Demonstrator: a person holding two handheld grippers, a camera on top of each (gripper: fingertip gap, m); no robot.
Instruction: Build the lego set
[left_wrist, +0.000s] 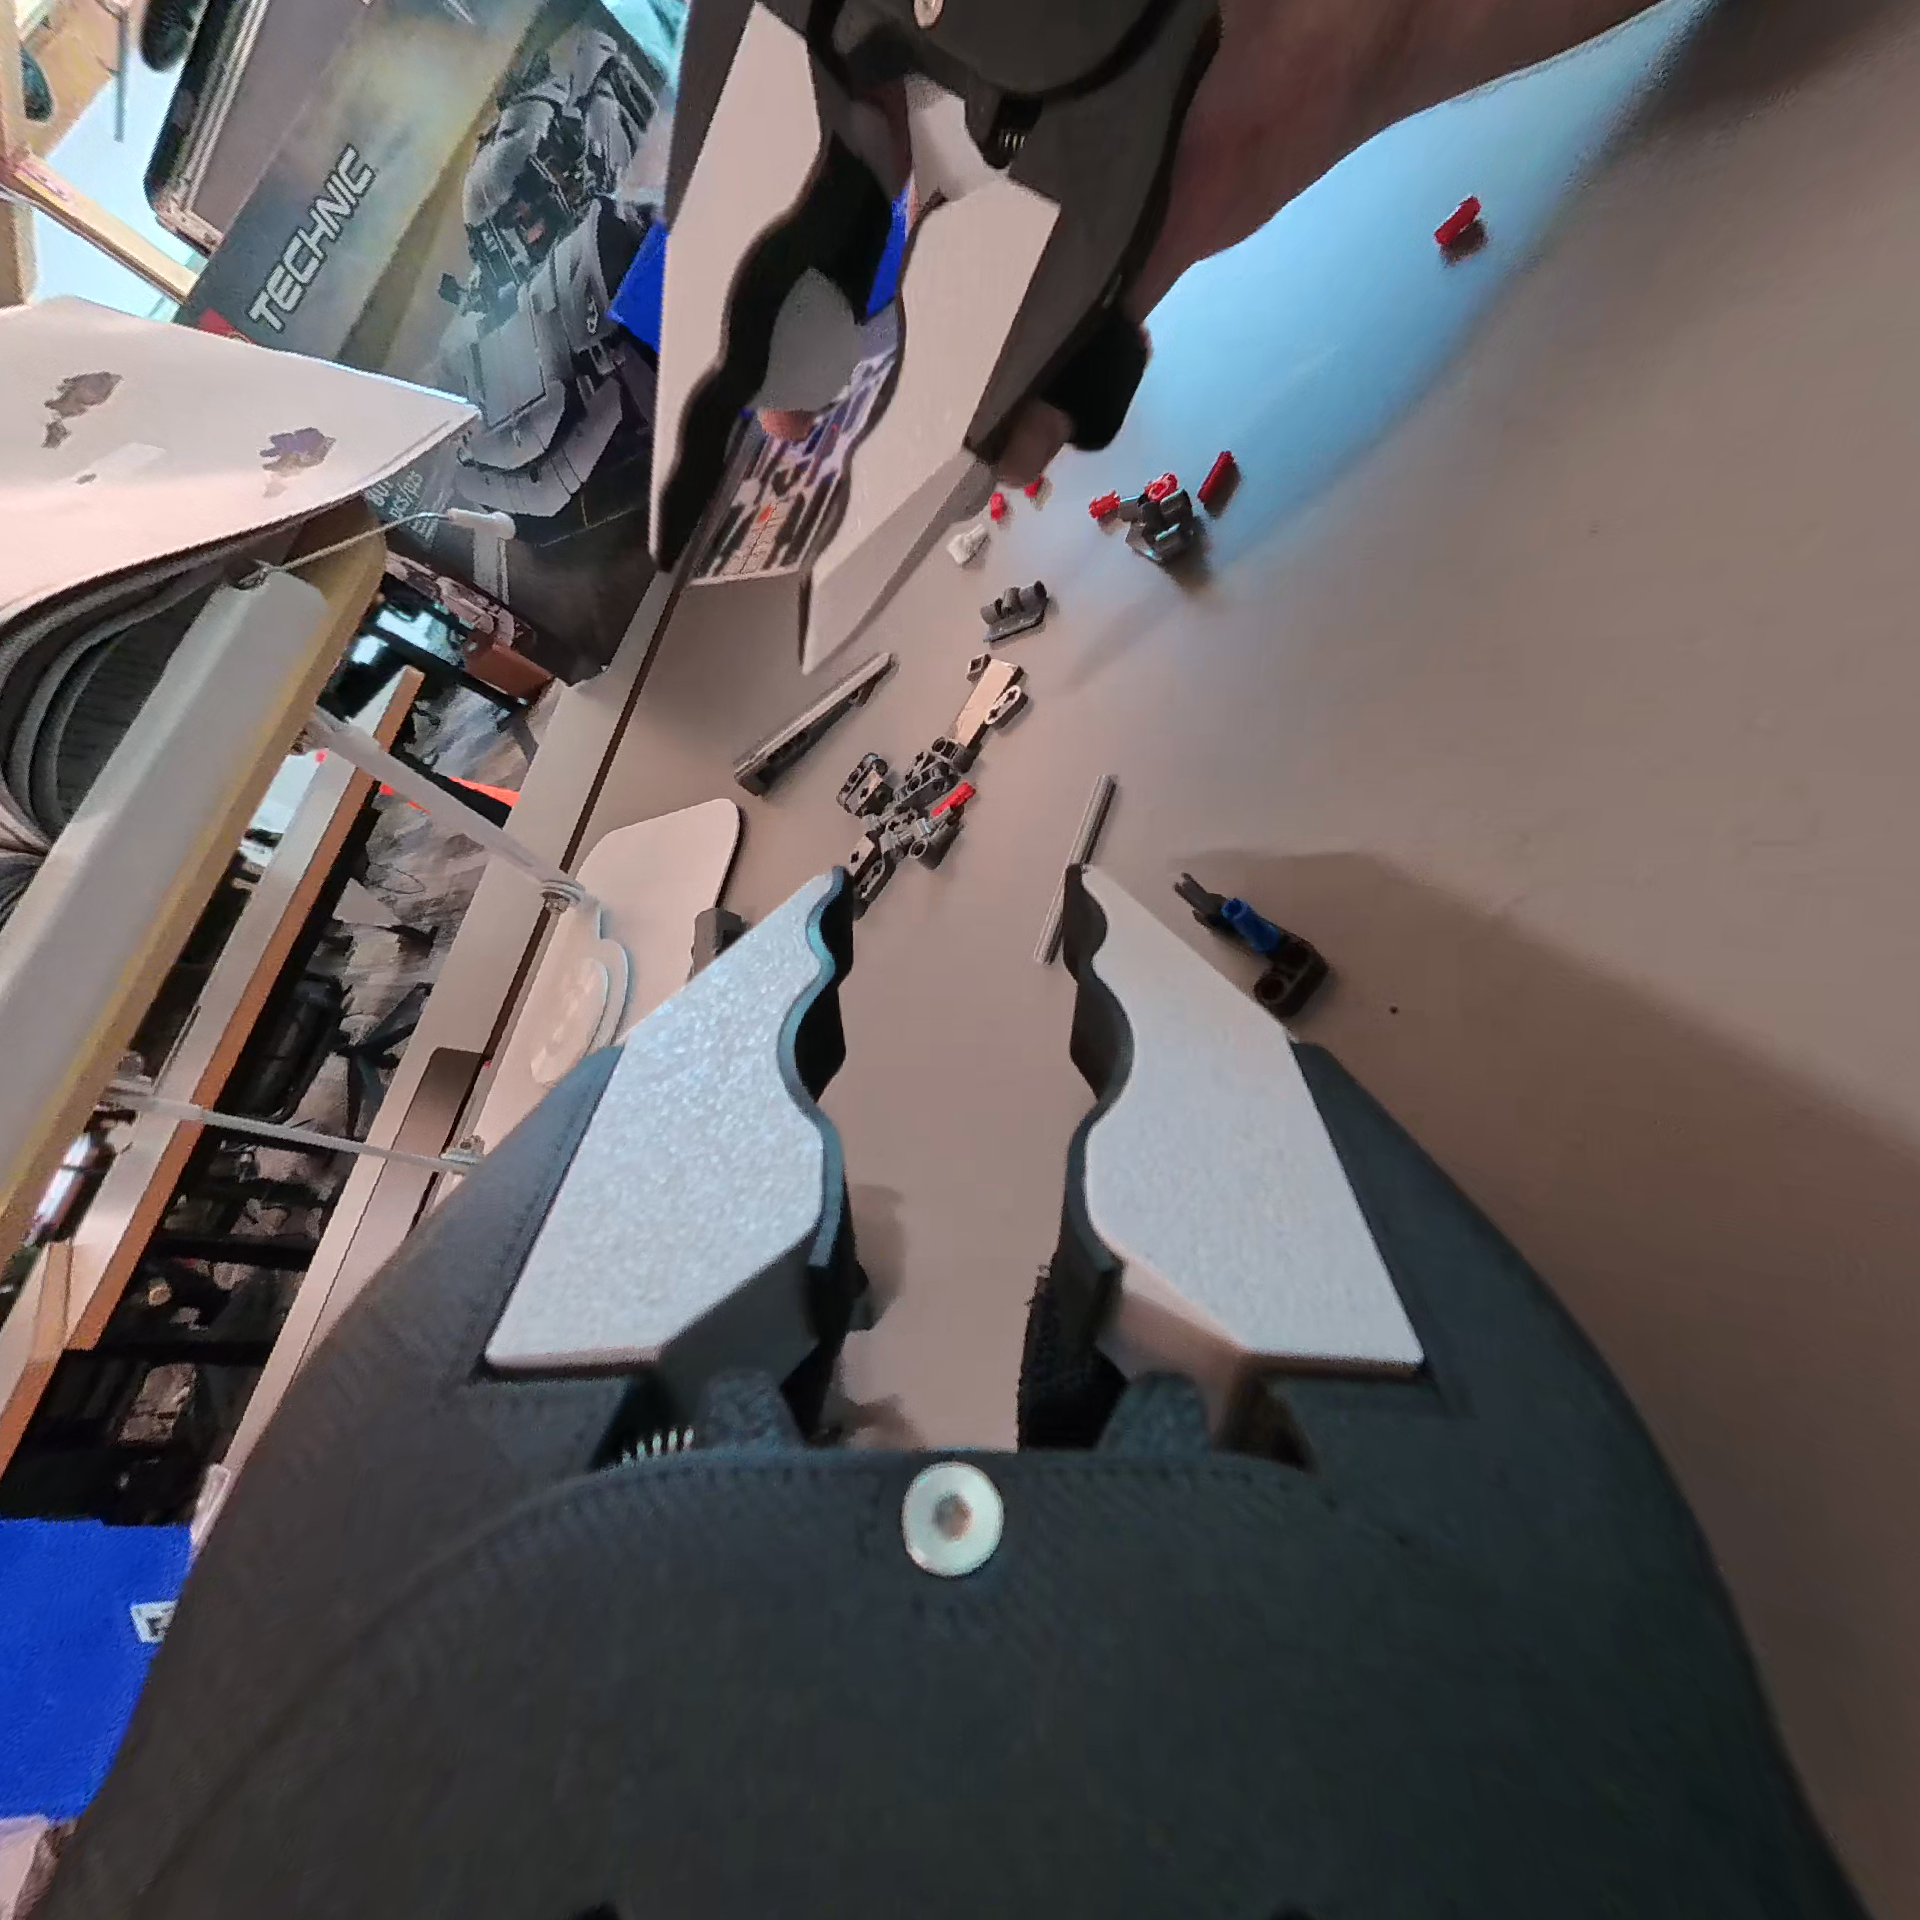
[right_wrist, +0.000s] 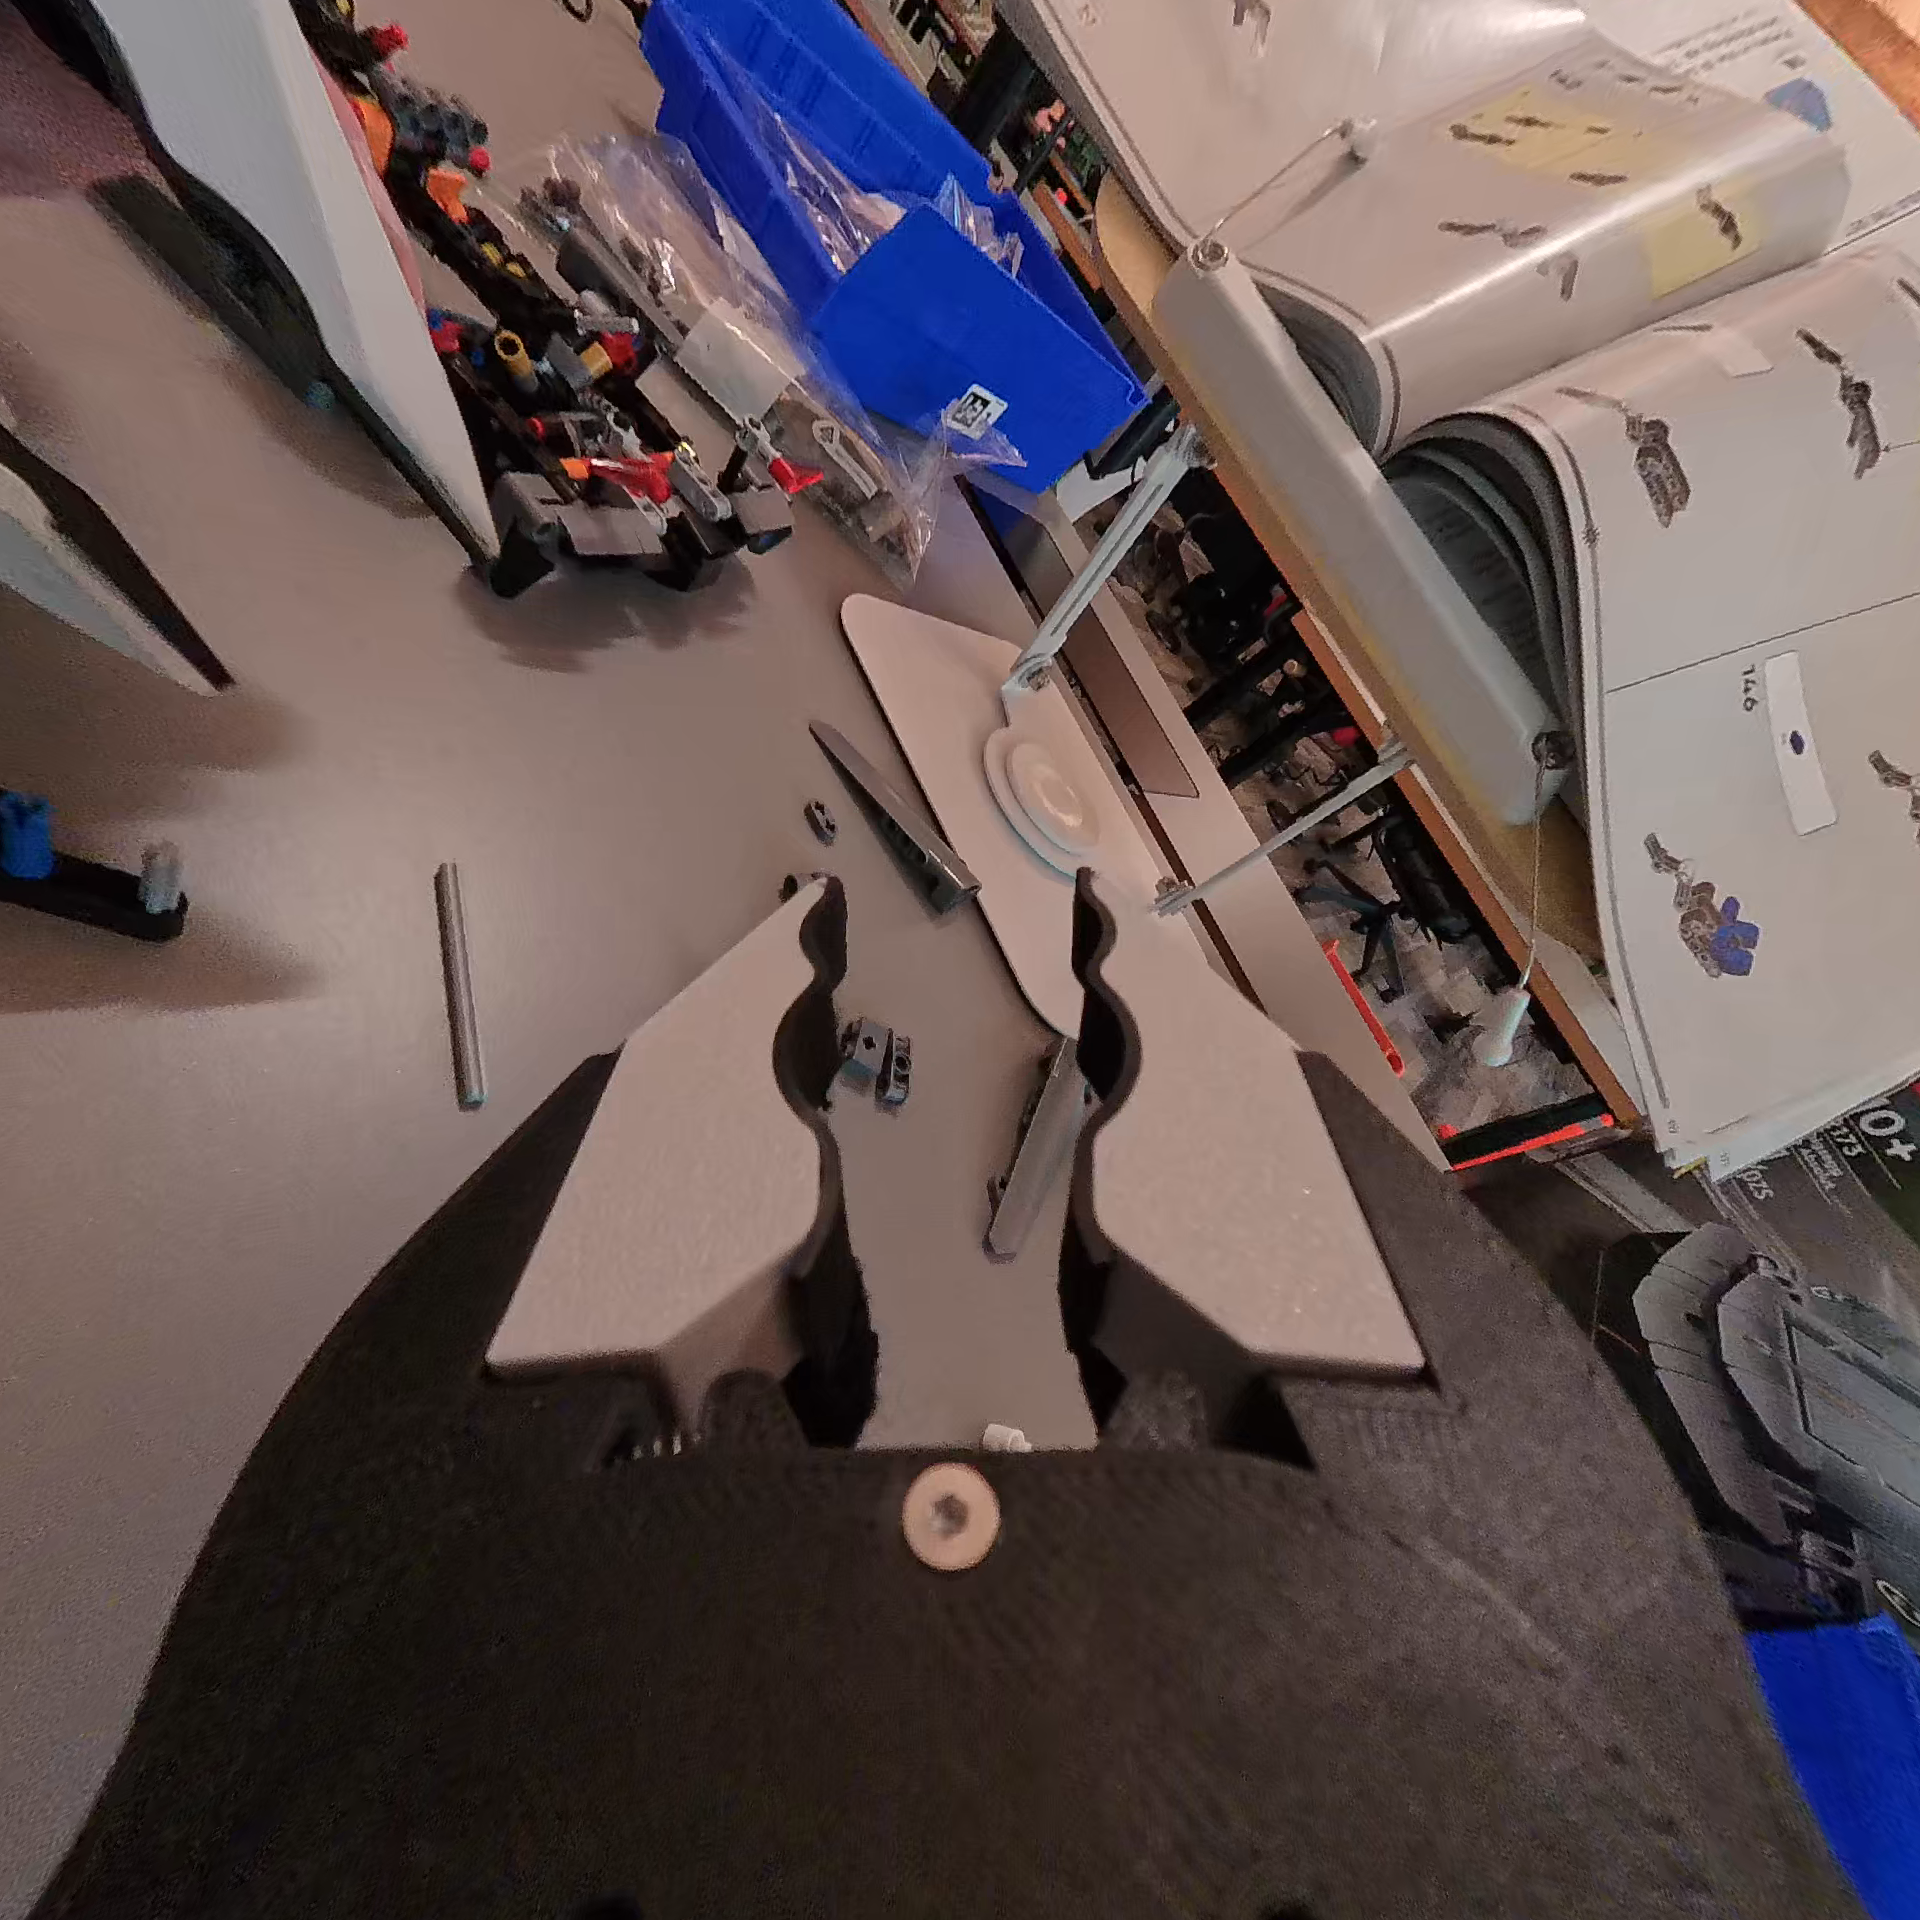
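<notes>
My left gripper (left_wrist: 956, 899) is open and empty, low over the grey table (left_wrist: 1507, 727). Just ahead of its left fingertip lies a dark grey assembly of small building pieces (left_wrist: 904, 800). A thin grey axle (left_wrist: 1081, 862) lies by its right fingertip and a black and blue piece (left_wrist: 1257, 945) to the right. My right gripper (right_wrist: 956, 888) is open. A small grey connector (right_wrist: 878, 1065) and a flat grey panel (right_wrist: 1039, 1153) lie on the table between its fingers, not gripped. A long dark tapered beam (right_wrist: 894, 831) lies ahead. The right gripper also shows at the top of the left wrist view (left_wrist: 831, 436).
Blue bins (right_wrist: 914, 260) and plastic bags of parts stand at the back, beside a colourful part-built model (right_wrist: 561, 416). An open instruction book on a stand (right_wrist: 1558, 312) lines the table's edge. A printed box (left_wrist: 416, 260) stands behind. Small red pieces (left_wrist: 1153, 509) are scattered farther off.
</notes>
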